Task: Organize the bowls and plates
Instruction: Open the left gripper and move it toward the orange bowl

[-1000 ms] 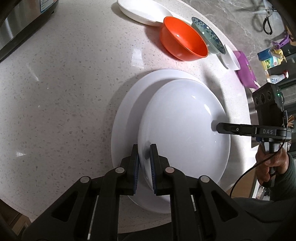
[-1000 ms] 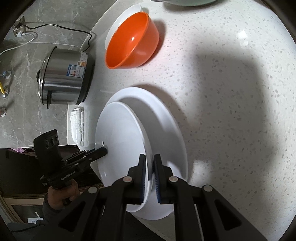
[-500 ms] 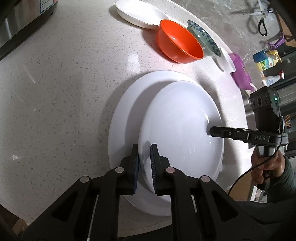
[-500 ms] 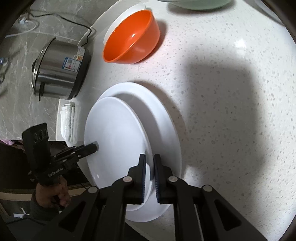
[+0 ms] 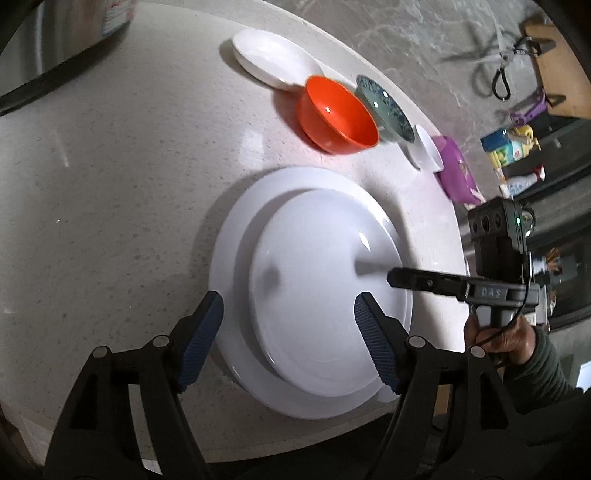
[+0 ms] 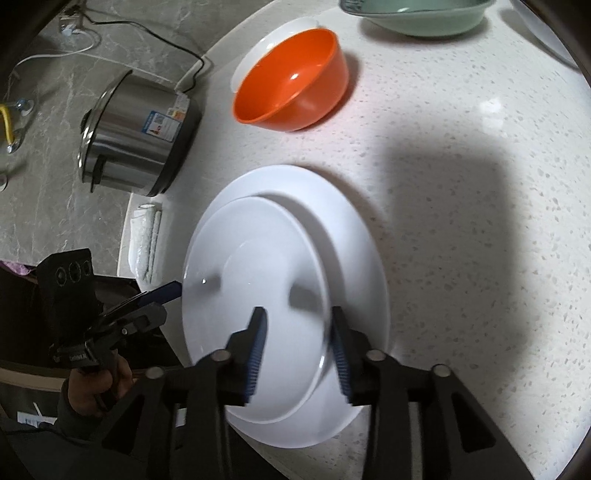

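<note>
Smaller white plate (image 5: 317, 291) rests on larger white plate (image 5: 236, 258), near counter edge. Left gripper (image 5: 288, 336) spread wide; right gripper (image 6: 297, 352) partly spread, holding nothing. Plates likely rigid, glossy, slippery, breakable: pinch rim.

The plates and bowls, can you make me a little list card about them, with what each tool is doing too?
Top plate: small white plate, resting off-centre on the big one
Bottom plate: big white plate, flat on the counter
Left tool: open, fingers either side of the small plate's edge
Right tool: open, not gripping the plate
Orange bowl: upright, apart from the stack
Green bowl: farther back
Other dishes: white dish, patterned bowl
Nearby: metal cooker, folded cloth
</note>
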A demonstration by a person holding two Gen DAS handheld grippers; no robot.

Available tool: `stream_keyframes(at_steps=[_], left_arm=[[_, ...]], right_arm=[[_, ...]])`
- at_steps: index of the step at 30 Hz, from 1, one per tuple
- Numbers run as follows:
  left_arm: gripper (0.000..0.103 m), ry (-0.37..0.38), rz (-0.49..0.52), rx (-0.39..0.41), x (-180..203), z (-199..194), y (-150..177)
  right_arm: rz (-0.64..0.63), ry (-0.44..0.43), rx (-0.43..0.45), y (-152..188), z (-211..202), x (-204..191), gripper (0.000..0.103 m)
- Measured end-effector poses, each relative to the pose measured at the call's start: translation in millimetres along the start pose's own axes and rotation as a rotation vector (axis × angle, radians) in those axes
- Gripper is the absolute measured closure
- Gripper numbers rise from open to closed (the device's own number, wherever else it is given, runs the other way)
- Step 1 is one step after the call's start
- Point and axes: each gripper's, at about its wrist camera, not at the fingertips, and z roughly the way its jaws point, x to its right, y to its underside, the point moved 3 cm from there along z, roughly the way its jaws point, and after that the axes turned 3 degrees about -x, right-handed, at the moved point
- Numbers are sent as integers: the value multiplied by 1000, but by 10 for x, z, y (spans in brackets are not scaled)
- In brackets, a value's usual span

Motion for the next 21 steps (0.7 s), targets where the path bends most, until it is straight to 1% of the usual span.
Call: stream_keyframes(at_steps=[1, 3, 4, 6, 8, 9, 10, 11, 12, 13, 15, 17, 19, 21], left_arm=[[31, 6, -10, 16, -20, -51, -7], [31, 26, -35, 56, -39, -139, -22], [31, 39, -54, 85, -46, -199, -32], [31, 60, -101, 139, -62, -312, -48], [23, 88, -134, 218, -49, -448, -75], [20, 86, -130, 244, -23, -492, -84], [20, 80, -116, 270, 25, -544, -102], [20, 75, -102, 282, 77, -578, -125], [20, 65, -91, 282, 132, -591, -166], [20, 59, -85, 276, 163, -594, -203], [20, 44, -79, 260, 211, -585, -352], [20, 47, -106, 251, 179, -602, -506], [20, 50, -135, 239, 113, -595, -743], [20, 15, -128, 219, 58, -582, -987]], right_arm=[[-8, -6, -1, 3, 0, -19, 52], [-29, -22, -3, 10, -10, -60, 39], [-42, -29, -4, 16, -16, -87, 36], [-59, -56, -4, 35, -74, -123, 34], [-62, -111, 15, 43, -197, -130, 34], [-59, -153, 38, 40, -294, -126, 34], [-50, -181, 71, 28, -401, -104, 33], [-36, -202, 117, 8, -542, -62, 30], [-27, -215, 151, -11, -643, -30, 26], [-25, -228, 191, -43, -765, 6, 24], [-33, -214, 273, -166, -1027, 68, 17], [-24, -207, 312, -290, -1203, 92, 16], [-35, -215, 353, -471, -1403, 34, 14], [-90, -185, 395, -666, -1593, -92, 13]])
